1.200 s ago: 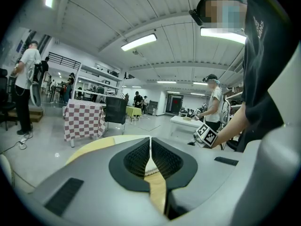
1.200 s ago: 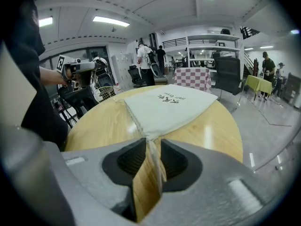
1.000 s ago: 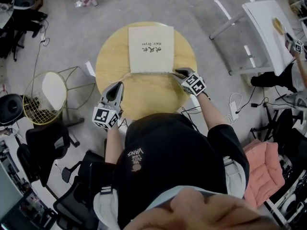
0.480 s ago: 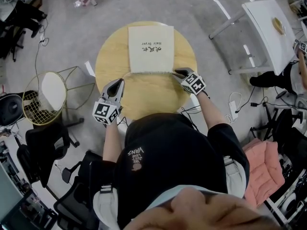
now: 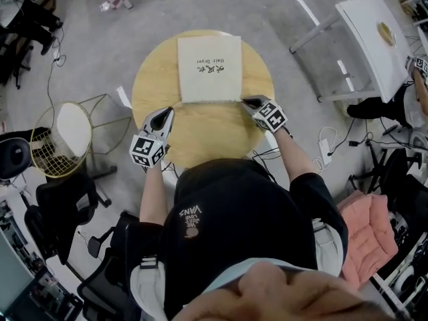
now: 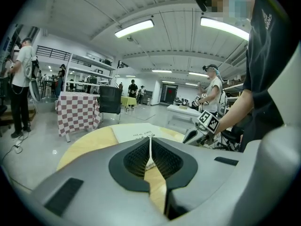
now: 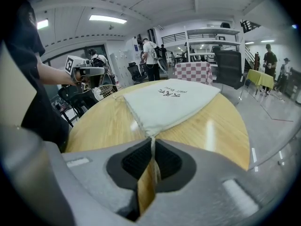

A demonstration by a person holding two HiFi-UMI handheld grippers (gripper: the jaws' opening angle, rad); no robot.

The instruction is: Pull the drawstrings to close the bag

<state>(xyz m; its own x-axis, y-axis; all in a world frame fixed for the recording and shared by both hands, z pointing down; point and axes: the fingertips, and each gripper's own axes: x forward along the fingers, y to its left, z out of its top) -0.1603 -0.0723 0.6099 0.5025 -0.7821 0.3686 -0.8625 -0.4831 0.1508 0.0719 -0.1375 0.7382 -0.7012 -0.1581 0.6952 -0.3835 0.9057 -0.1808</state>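
A cream cloth bag (image 5: 209, 59) with dark print lies flat on the far half of a round wooden table (image 5: 207, 139). My left gripper (image 5: 165, 112) is at the bag's near left corner. In the left gripper view my left gripper (image 6: 150, 147) is shut on a thin white drawstring (image 6: 149, 161), with the bag (image 6: 141, 132) beyond. My right gripper (image 5: 246, 101) sits at the bag's near right corner. In the right gripper view the jaws of my right gripper (image 7: 152, 150) are closing, and the pads pinch the drawstring (image 7: 151, 140) that comes off the corner of the bag (image 7: 169, 100).
A gold wire basket stand (image 5: 63, 136) is left of the table, with black office chairs (image 5: 60, 206) below it. A white table (image 5: 374, 39) stands at the right and a pink cushion (image 5: 368, 239) lower right. Cables lie on the floor. Other people stand in the background.
My left gripper has moved forward to the bag's near left corner. My right gripper has stayed at the near right corner.
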